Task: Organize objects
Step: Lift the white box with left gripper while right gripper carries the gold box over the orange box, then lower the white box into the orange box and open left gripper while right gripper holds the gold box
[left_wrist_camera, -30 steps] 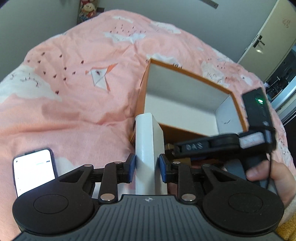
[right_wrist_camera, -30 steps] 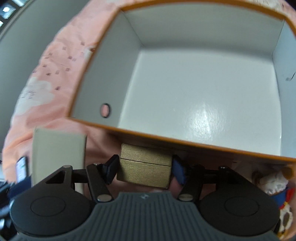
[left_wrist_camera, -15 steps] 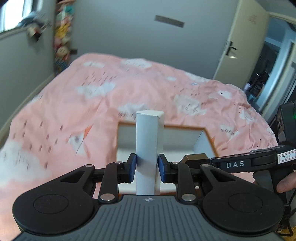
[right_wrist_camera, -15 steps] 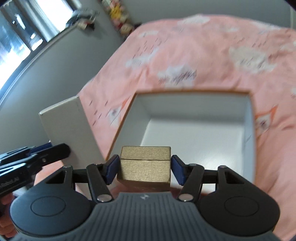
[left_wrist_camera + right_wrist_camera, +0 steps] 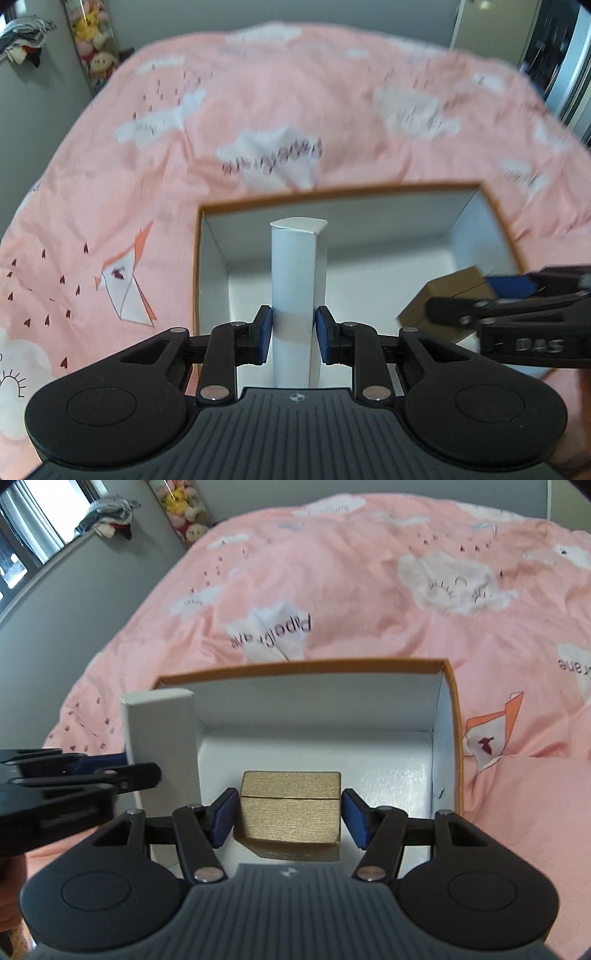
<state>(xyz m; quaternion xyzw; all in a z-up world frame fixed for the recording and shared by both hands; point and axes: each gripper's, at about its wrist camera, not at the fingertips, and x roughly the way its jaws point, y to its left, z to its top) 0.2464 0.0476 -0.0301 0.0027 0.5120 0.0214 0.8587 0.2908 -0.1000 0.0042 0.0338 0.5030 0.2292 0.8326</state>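
Observation:
My left gripper (image 5: 292,334) is shut on a tall white box (image 5: 297,280), held upright over the left part of an open orange box with a white inside (image 5: 332,194). My right gripper (image 5: 290,814) holds a gold box (image 5: 290,812) inside the orange box (image 5: 448,716), its blue pads (image 5: 223,814) close at both sides; a thin gap shows on the right. The white box (image 5: 162,738) and left gripper (image 5: 110,768) show at the left of the right wrist view. The gold box (image 5: 443,299) and right gripper (image 5: 491,295) show at the right of the left wrist view.
The orange box lies on a bed with a pink quilt (image 5: 332,572) printed with clouds and paper planes. A grey wall and plush toys (image 5: 94,48) are at the far left. A door (image 5: 517,37) stands at the far right.
Both grippers have moved forward and down over the orange box with their boxes. The gold box now sits lower inside the box. The white box is now over the box's left part.

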